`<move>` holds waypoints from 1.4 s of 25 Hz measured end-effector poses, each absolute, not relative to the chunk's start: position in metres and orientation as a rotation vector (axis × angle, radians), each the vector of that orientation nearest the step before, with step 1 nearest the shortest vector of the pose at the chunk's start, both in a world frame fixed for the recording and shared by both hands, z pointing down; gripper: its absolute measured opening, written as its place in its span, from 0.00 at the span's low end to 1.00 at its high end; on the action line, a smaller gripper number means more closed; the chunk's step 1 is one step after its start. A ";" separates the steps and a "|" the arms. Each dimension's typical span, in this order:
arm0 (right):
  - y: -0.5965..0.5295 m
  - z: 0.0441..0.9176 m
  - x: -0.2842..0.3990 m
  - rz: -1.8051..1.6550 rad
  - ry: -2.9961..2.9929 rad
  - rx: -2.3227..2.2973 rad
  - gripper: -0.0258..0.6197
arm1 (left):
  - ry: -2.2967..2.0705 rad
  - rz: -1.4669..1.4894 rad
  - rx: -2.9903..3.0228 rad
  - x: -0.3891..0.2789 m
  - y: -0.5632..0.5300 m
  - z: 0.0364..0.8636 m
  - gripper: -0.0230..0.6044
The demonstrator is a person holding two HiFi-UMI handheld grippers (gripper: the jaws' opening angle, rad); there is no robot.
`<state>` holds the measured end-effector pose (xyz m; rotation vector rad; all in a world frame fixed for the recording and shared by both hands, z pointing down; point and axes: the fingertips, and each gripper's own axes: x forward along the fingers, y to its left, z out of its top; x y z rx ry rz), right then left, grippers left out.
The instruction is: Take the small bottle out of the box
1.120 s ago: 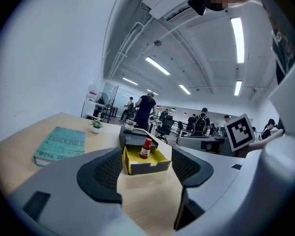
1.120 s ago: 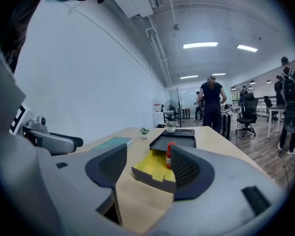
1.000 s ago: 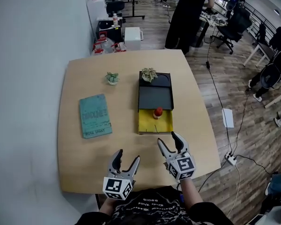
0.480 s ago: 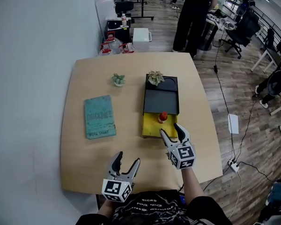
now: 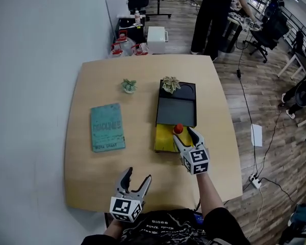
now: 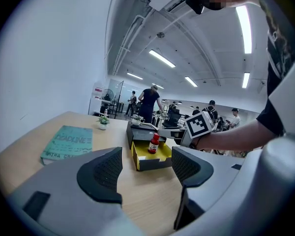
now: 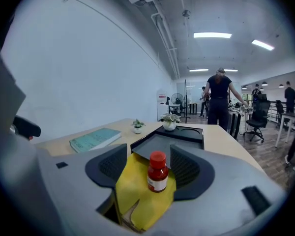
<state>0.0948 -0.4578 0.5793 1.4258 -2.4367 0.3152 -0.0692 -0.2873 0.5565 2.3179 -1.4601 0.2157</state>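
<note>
A small bottle (image 5: 178, 129) with a red cap stands upright in the yellow drawer (image 5: 164, 139) pulled out of a black box (image 5: 176, 110). My right gripper (image 5: 185, 135) is open at the drawer's near right side. In the right gripper view the bottle (image 7: 158, 172) stands close ahead in the gap between the pads of the right gripper (image 7: 148, 167), and neither pad presses on it. My left gripper (image 5: 134, 180) hangs open and empty near the table's front edge. From the left gripper (image 6: 145, 170) the bottle (image 6: 153, 144) shows farther off in the drawer (image 6: 146, 157).
A teal book (image 5: 107, 127) lies left of the box. A small potted plant (image 5: 128, 86) stands behind it, and another plant (image 5: 170, 83) sits on the box's far end. The table's right edge (image 5: 229, 137) is near. People and office chairs are beyond the table.
My right gripper has moved forward from the table's front to the yellow drawer, up to the bottle. The left gripper has stayed near the front edge, still open.
</note>
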 end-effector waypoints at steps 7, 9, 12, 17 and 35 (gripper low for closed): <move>-0.483 0.612 0.095 0.379 -2.405 1.385 0.48 | -1.458 0.256 2.302 -0.066 -0.295 0.565 0.55; -0.487 0.621 0.094 0.399 -2.397 1.373 0.48 | -1.459 0.269 2.301 -0.065 -0.296 0.567 0.55; -0.492 0.631 0.093 0.413 -2.391 1.358 0.48 | -1.474 0.286 2.292 -0.068 -0.300 0.569 0.55; -0.501 0.631 0.090 0.417 -2.404 1.366 0.47 | -1.485 0.316 2.279 -0.074 -0.302 0.572 0.55; -0.498 0.604 0.084 0.339 -2.437 1.352 0.29 | -1.571 0.290 2.214 -0.097 -0.300 0.574 0.55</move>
